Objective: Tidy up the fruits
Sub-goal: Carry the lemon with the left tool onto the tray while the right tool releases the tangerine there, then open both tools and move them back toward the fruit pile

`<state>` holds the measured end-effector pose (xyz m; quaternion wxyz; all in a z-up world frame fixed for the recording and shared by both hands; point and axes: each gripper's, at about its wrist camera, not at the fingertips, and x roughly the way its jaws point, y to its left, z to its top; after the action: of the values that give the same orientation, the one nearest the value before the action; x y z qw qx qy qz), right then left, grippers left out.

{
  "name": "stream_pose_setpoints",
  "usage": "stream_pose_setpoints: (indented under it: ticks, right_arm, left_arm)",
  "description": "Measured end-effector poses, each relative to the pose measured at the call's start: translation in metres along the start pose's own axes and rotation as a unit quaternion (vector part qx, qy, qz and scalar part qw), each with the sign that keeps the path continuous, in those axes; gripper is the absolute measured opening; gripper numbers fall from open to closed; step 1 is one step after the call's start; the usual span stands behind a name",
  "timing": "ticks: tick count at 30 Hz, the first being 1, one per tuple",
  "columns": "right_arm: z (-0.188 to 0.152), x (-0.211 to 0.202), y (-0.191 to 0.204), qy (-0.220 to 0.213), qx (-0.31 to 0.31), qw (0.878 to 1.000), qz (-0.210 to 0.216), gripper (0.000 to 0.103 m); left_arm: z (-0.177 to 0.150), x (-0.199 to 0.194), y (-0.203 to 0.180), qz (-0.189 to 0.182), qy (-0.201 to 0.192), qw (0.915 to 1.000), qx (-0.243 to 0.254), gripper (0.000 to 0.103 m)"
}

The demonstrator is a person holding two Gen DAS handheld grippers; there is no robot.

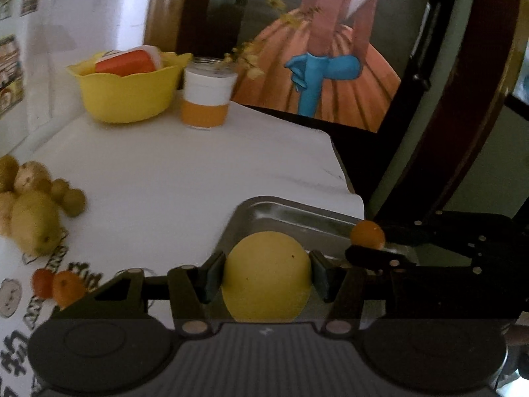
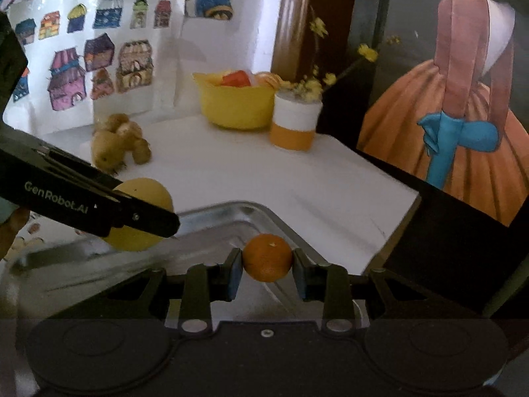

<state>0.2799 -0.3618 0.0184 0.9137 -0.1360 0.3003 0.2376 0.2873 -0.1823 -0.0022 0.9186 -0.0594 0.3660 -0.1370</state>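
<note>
Fruit poised over metal tray [image 2: 231, 213]: left gripper [image 1: 266, 276] clamps yellow fruit [image 1: 266, 274], right gripper [image 2: 267, 264] pinches small orange [image 2: 267, 257], likely for sorting.

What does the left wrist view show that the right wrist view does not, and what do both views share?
Only the left wrist view shows two small orange fruits lying loose on the printed cloth. Only the right wrist view shows the cartoon house stickers on the wall. Both show the left gripper shut on a yellow fruit, the right gripper shut on a small orange, the metal tray, yellow bowl, jar and potato pile.
</note>
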Motion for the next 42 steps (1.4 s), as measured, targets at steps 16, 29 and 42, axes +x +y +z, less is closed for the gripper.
stream_pose_setpoints:
  ticks: [16,29,42]
  right_arm:
    - [-0.013,0.017,-0.006,0.010,0.023,1.000,0.006,0.042]
    - [-0.005,-0.029,0.012,-0.013,0.041,0.999,-0.013,0.089]
    - [-0.002,-0.106,0.095,0.000,0.023,0.999,-0.023,0.102]
  left_arm:
    - [-0.003,0.020,-0.002,0.016,0.022,0.9996,0.007,0.060]
    - [-0.001,-0.028,0.007,0.029,-0.026,0.9992,0.003,0.097]
    - [-0.055,-0.120,0.044,0.067,-0.021,0.9965,0.044,0.102]
